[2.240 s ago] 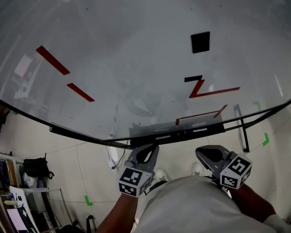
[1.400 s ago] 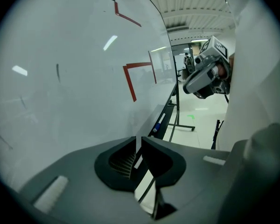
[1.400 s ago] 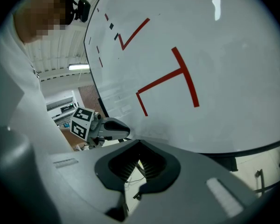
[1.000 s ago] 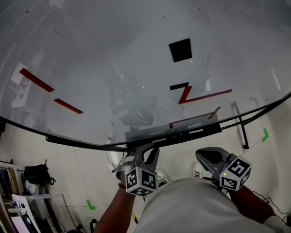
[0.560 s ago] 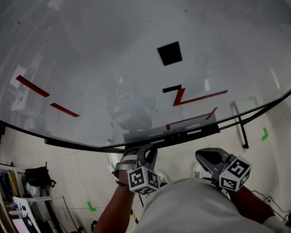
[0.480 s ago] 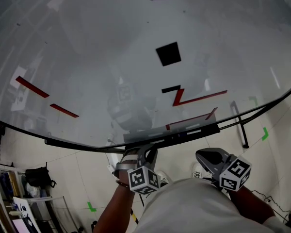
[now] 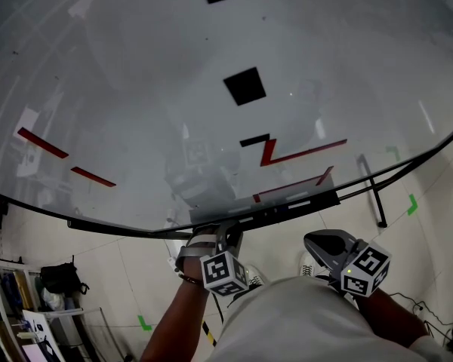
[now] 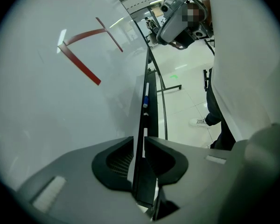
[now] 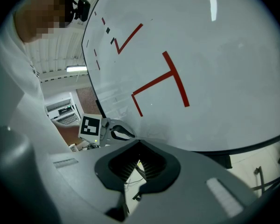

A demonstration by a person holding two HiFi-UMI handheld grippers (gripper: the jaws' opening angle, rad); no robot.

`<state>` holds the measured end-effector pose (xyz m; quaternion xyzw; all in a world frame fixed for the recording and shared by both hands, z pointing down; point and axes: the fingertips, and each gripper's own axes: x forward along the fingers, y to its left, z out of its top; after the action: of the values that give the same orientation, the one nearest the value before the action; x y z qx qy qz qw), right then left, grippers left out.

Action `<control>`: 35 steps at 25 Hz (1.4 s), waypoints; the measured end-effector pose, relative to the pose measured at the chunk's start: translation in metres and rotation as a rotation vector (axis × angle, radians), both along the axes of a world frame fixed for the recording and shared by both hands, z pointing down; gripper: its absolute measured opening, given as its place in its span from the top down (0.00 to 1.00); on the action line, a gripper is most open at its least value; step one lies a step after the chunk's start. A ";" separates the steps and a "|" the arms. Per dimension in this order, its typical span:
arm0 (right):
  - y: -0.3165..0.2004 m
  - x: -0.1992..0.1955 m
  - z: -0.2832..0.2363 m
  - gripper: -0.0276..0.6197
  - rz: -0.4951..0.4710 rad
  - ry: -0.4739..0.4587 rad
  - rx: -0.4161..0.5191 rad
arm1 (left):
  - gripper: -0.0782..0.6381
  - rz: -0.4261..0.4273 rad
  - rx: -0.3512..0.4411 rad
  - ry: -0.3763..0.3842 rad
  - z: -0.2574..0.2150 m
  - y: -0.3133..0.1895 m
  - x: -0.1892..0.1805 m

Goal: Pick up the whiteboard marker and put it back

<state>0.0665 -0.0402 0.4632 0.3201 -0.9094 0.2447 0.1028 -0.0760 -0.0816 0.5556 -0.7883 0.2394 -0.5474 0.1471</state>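
Head view: left hand-held gripper (image 7: pixel 225 232), jaws narrowly apart, held at the tray (image 7: pixel 287 205); right hand-held gripper (image 7: pixel 322 241) closed.

Glossy smooth whiteboard (image 7: pixel 136 66); matt black marker tray (image 7: pixel 287 207).

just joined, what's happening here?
A person at a whiteboard holds the left gripper at its marker tray, fingers a narrow gap apart and lined up along it. A marker with a blue end lies further along the tray, not gripped. The right gripper is shut and empty, held back from the board.
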 end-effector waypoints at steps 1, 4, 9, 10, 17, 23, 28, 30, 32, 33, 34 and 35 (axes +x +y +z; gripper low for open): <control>0.000 0.000 0.000 0.95 0.001 -0.001 0.000 | 0.78 0.004 -0.003 -0.009 0.001 0.000 0.000; 0.001 0.002 -0.001 0.95 0.006 -0.003 0.000 | 0.78 0.017 -0.009 -0.021 0.004 -0.002 0.002; 0.003 0.007 -0.001 0.95 0.019 -0.006 0.001 | 0.78 0.026 -0.016 -0.024 0.008 -0.004 0.008; 0.003 0.008 0.000 0.95 0.021 -0.007 0.001 | 0.78 0.026 -0.016 -0.029 0.010 -0.005 0.008; 0.007 0.012 -0.002 0.95 0.030 -0.004 0.008 | 0.78 0.028 -0.037 -0.065 0.030 -0.008 0.013; 0.008 0.016 0.000 0.95 0.044 -0.005 0.003 | 0.78 0.044 -0.045 -0.095 0.043 -0.010 0.015; 0.007 0.018 -0.001 0.95 0.050 -0.005 0.005 | 0.78 0.039 -0.033 -0.101 0.043 -0.015 0.016; 0.007 0.019 0.000 0.95 0.054 -0.007 0.003 | 0.78 0.045 -0.034 -0.108 0.046 -0.016 0.017; 0.007 0.021 0.001 0.95 0.058 -0.008 0.000 | 0.78 0.051 -0.045 -0.117 0.049 -0.015 0.017; 0.007 0.021 0.001 0.95 0.059 -0.008 -0.001 | 0.78 0.054 -0.051 -0.121 0.050 -0.014 0.017; 0.007 0.022 0.001 0.95 0.061 -0.006 0.001 | 0.78 0.056 -0.056 -0.123 0.051 -0.014 0.017; 0.006 0.022 0.000 0.95 0.062 -0.004 0.003 | 0.78 0.057 -0.059 -0.126 0.052 -0.014 0.018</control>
<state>0.0883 -0.0342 0.4628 0.3477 -0.8997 0.2471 0.0929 -0.0585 -0.0954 0.6078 -0.7629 0.1909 -0.5981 0.1543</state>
